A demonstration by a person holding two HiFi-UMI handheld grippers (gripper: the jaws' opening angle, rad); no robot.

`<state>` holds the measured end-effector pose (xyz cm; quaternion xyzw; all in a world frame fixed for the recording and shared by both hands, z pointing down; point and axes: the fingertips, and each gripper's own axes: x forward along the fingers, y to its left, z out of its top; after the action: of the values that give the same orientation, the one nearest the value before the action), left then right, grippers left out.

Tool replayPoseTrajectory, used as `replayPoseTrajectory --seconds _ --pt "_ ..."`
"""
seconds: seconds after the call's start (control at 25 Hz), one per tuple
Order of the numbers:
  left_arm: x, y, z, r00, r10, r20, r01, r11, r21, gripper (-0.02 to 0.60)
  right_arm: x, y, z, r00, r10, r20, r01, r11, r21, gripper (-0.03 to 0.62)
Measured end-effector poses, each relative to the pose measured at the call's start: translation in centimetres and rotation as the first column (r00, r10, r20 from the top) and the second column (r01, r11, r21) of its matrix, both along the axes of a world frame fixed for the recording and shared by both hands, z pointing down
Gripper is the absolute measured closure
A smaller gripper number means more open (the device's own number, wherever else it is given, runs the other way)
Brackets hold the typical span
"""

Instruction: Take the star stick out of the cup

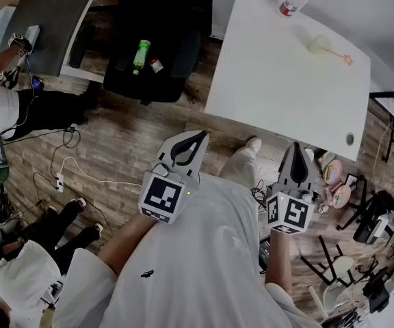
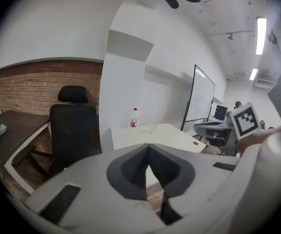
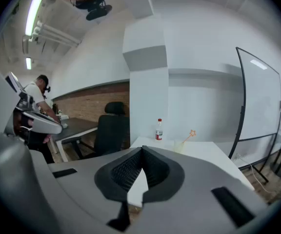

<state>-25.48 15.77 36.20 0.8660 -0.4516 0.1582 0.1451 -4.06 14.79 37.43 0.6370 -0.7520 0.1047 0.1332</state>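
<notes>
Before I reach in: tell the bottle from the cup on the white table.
The bottle has a red cap and red label; the cup is plain and pale. The bottle is capped; the cup is open, with the star stick leaning out. The bottle stands taller than the cup. Both stand upright on the white table.

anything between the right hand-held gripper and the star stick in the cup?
Nothing visible. The right hand-held gripper, shut and empty, is short of the table; only bare tabletop lies between it and the star stick in the cup. The bottle stands left of the cup, off that line.
</notes>
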Motion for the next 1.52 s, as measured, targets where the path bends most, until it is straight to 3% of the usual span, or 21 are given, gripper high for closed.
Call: replayPoseTrajectory --seconds 0.24,0.52,0.72,1.0,1.24,1.52 --pt "1.8 4.5 -1.9 0.994 0.106 -0.021 -0.106 0.994 0.012 0.568 -4.2 9.2 -3.3 0.996 -0.09 0.008 0.09 0.996 -0.006 0.592" --pt "9.4 11.2 -3.4 0.968 0.236 -0.088 -0.238 0.971 -0.016 0.568 -1.4 16.1 -4.5 0.994 0.056 0.098 -0.059 0.998 0.023 0.592" --pt "12.9 13.3 -4.6 0.938 0.343 -0.045 -0.342 0.939 0.036 0.568 1.3 18.1 -5.7 0.978 0.152 0.144 -0.166 0.981 0.097 0.592" --pt "15.5 15.9 -4.8 0.932 0.36 -0.036 -0.358 0.932 0.051 0.568 5.3 21.5 -4.5 0.962 0.224 0.154 -0.241 0.966 0.098 0.592" --pt "16.3 16.6 -3.5 0.937 0.347 -0.042 -0.346 0.938 0.024 0.568 7.3 21.6 -3.8 0.963 0.225 0.148 -0.242 0.964 0.11 0.592" --pt "18.4 14.6 -3.3 0.923 0.381 -0.054 -0.382 0.924 0.007 0.568 9.3 19.7 -3.3 0.956 0.249 0.154 -0.265 0.96 0.091 0.592"
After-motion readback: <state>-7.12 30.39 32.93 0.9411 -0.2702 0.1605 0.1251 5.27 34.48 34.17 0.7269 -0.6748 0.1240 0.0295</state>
